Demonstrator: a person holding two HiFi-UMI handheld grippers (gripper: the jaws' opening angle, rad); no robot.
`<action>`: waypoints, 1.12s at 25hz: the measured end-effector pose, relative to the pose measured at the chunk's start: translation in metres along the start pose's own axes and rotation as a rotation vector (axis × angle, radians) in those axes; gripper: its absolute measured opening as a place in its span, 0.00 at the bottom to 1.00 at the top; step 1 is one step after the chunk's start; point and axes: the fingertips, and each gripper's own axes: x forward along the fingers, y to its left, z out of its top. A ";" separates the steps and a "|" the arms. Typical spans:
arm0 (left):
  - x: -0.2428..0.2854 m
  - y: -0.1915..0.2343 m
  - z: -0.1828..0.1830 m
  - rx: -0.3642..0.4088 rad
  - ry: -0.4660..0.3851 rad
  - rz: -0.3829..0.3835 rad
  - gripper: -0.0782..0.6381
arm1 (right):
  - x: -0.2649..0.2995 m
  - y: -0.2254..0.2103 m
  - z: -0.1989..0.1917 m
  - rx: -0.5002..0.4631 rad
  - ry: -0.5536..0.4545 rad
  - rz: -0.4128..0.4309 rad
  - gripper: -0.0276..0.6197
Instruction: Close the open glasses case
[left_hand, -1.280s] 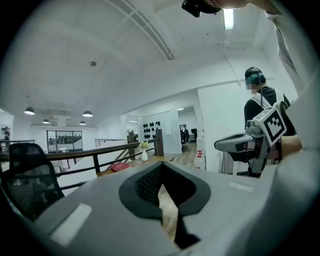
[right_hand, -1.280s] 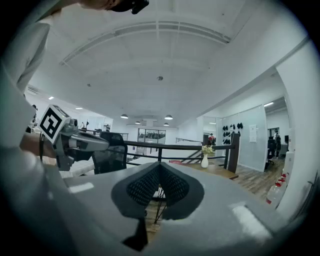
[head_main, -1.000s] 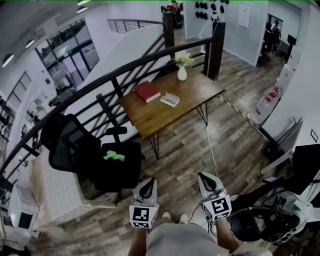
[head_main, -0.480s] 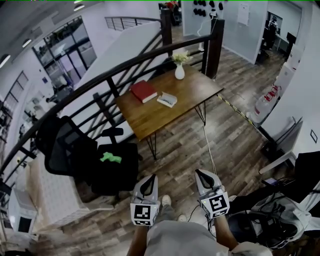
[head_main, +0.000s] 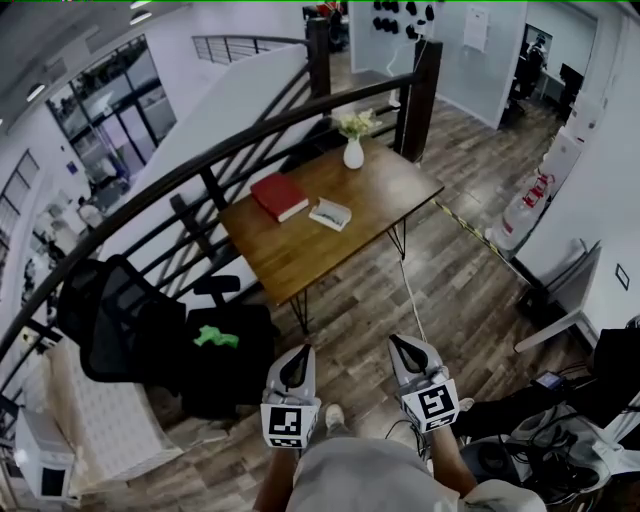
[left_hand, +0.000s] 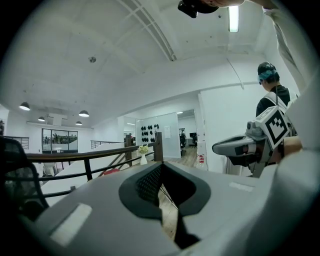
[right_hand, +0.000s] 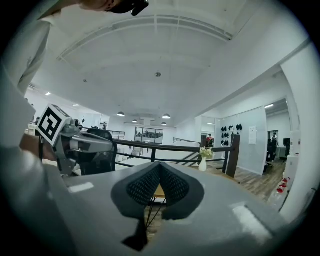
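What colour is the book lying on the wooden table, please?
Red; the book shows best in the head view.

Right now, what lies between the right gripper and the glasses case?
Head view: between the right gripper and the glasses case lie wooden floor with a thin pale cord, then bare tabletop.

The left claw (left_hand: 160, 169) and the right claw (right_hand: 160, 166) are matt grey plastic, each lined with black pads (right_hand: 144, 186) that have a fine dimpled, rubbery texture. Ahead of both claws, the worktop (head_main: 300, 250) is warm brown wood with a smooth satin face. The floor (head_main: 460, 260) under the claws is grey-brown wood plank with a faint sheen. Farther ahead, the vase (head_main: 353, 153) looks glazed white and the book (head_main: 279, 195) has a matt red cover. The chair (head_main: 120, 320) to the left claw's left is matt black and cloth-like.
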 end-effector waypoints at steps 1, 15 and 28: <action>0.005 0.006 0.000 -0.001 -0.001 -0.007 0.14 | 0.008 -0.001 0.002 -0.001 0.000 -0.003 0.05; 0.050 0.072 -0.003 -0.017 -0.011 -0.068 0.14 | 0.084 0.006 0.010 -0.003 0.025 -0.054 0.05; 0.096 0.092 -0.003 -0.002 -0.020 -0.089 0.14 | 0.127 -0.019 0.006 0.011 0.013 -0.073 0.05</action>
